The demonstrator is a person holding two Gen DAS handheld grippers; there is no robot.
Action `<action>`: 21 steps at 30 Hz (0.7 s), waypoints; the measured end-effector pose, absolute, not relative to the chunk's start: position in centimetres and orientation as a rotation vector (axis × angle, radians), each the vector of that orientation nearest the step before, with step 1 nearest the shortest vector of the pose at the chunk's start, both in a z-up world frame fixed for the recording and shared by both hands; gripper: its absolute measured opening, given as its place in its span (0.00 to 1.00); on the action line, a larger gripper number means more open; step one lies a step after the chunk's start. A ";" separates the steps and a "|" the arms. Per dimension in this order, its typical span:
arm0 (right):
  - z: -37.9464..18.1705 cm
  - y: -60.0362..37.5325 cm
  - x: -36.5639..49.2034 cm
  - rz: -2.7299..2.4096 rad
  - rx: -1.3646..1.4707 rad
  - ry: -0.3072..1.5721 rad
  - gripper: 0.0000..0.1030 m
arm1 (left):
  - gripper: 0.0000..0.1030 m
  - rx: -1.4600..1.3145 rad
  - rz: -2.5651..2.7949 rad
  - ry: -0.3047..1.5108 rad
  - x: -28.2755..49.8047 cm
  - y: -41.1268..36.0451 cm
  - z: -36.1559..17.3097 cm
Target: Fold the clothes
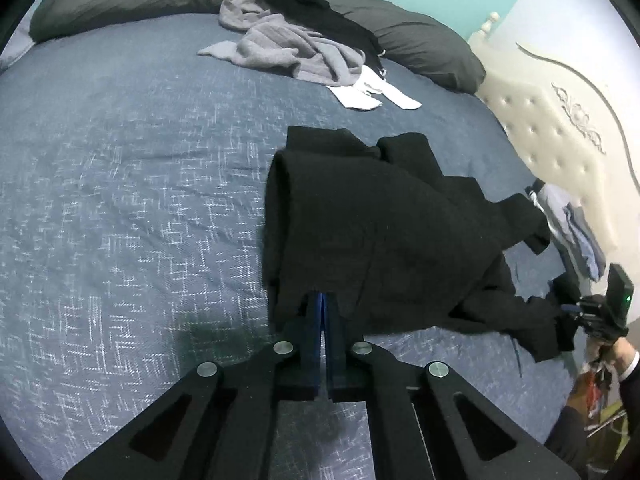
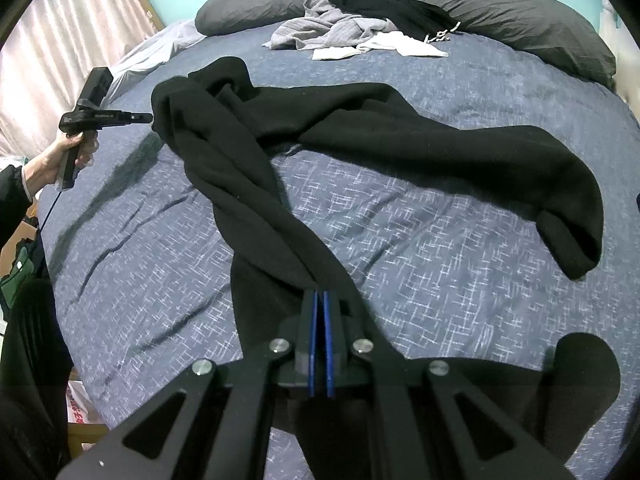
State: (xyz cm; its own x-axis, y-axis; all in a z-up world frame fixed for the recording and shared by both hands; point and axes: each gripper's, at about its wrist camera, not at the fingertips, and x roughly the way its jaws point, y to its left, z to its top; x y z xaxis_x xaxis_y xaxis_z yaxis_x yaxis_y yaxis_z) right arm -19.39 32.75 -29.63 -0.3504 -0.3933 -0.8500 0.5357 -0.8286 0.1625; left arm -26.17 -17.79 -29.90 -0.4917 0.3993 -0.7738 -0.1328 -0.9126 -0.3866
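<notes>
Both pinched: left tongs and right tongs on black garment. Lift evenly toward twelve o'clock, untwisting before laying flat on bed.

— What's being folded?

— A black knit garment, thick and soft, strung out over the bed. One long part runs out toward three o'clock and ends in a rounded cuff lying flat. The other is twisted like a rope and lifted off the cover toward six o'clock.

— And the rest of it?

— Bunched in folds at about ten o'clock, raised a little at its edge there.
</notes>
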 end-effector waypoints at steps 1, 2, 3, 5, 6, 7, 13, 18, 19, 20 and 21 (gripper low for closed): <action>-29.6 32.7 -19.4 -2.191 1.322 0.193 0.03 | 0.09 -1.382 2.446 -0.392 -26.3 -17.8 -30.1; -29.6 32.7 -19.4 -2.191 1.324 0.193 0.03 | 0.15 -1.395 2.459 -0.386 -26.5 -17.8 -30.4; -29.6 32.7 -19.5 -2.192 1.325 0.193 0.03 | 0.19 -1.409 2.473 -0.380 -26.6 -17.9 -30.6; -29.6 32.7 -19.5 -2.192 1.326 0.193 0.03 | 0.26 -1.396 2.492 -0.409 -26.7 -18.5 -30.6; -29.6 32.7 -19.6 -2.191 1.326 0.195 0.03 | 0.33 -1.387 2.500 -0.426 -26.7 -18.7 -30.6; -29.6 32.7 -19.6 -2.189 1.327 0.198 0.03 | 0.35 -1.370 2.512 -0.442 -26.7 -19.1 -30.5; -29.7 32.6 -19.9 -2.188 1.332 0.207 0.03 | 0.53 -1.259 2.502 -0.588 -27.0 -20.4 -29.5; -29.7 32.4 -19.8 -2.183 1.337 0.222 0.03 | 0.56 -1.214 2.495 -0.585 -27.8 -20.0 -28.6; -29.7 32.4 -19.8 -2.182 1.338 0.224 0.03 | 0.56 -1.211 2.478 -0.589 -28.0 -19.8 -28.6; -29.7 32.4 -19.8 -2.182 1.338 0.227 0.03 | 0.56 -1.211 2.469 -0.581 -28.2 -19.5 -28.6; -29.7 32.3 -19.8 -2.182 1.339 0.227 0.03 | 0.55 -1.211 2.464 -0.567 -28.3 -19.2 -28.6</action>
State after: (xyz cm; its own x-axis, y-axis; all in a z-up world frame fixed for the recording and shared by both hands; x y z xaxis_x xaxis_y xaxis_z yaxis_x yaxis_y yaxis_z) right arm -19.82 32.32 -29.67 -0.3412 -0.3743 -0.8622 0.5442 -0.8266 0.1435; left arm -28.30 -19.17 -28.64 -0.5807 0.4615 -0.6706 -0.1218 -0.8638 -0.4890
